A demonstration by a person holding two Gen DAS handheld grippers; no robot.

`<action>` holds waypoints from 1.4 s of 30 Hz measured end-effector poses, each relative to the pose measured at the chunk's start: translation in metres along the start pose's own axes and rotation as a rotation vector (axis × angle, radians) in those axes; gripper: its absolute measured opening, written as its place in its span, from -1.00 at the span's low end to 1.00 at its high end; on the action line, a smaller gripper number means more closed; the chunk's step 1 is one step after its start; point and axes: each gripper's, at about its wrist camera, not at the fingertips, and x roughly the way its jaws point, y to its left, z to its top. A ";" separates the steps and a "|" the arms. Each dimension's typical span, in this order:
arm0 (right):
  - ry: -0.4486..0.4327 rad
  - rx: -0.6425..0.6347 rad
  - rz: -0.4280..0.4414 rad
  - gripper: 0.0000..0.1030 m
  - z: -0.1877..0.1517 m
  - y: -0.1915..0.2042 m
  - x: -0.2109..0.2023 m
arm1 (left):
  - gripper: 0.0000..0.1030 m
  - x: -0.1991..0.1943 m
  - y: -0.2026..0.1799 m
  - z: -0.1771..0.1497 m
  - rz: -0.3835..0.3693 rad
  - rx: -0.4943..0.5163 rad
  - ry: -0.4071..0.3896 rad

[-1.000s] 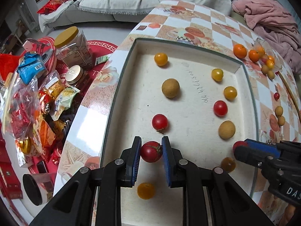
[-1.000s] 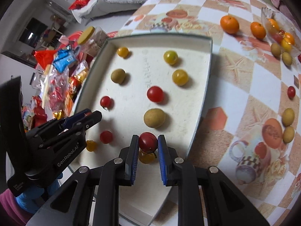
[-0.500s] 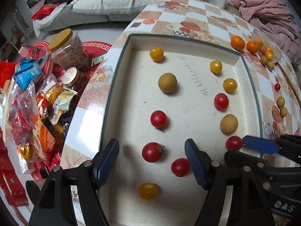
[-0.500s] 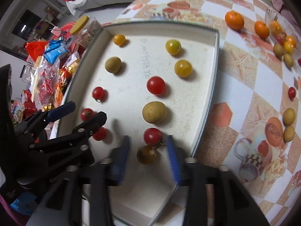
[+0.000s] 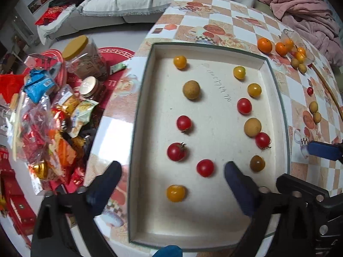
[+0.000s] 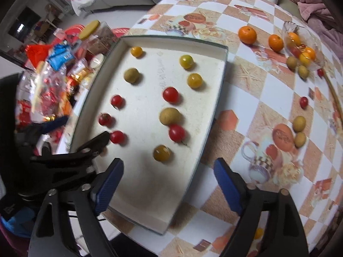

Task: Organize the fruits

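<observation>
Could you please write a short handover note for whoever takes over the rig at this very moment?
Left hand-held gripper: open, empty, over the near end of the tray.
Right hand-held gripper: open, empty, over the tray's near right edge.
Done: twelve small fruits lie in the tray in two rough columns, among them a red tomato and a dark yellow tomato.
Left: loose fruit on the table, namely two oranges, brown round fruits and a red tomato, plus fruit in the glass dish.
</observation>
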 end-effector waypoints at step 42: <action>-0.001 -0.122 -0.182 1.00 -0.008 0.037 -0.046 | 0.92 -0.062 -0.011 -0.021 0.010 0.273 0.005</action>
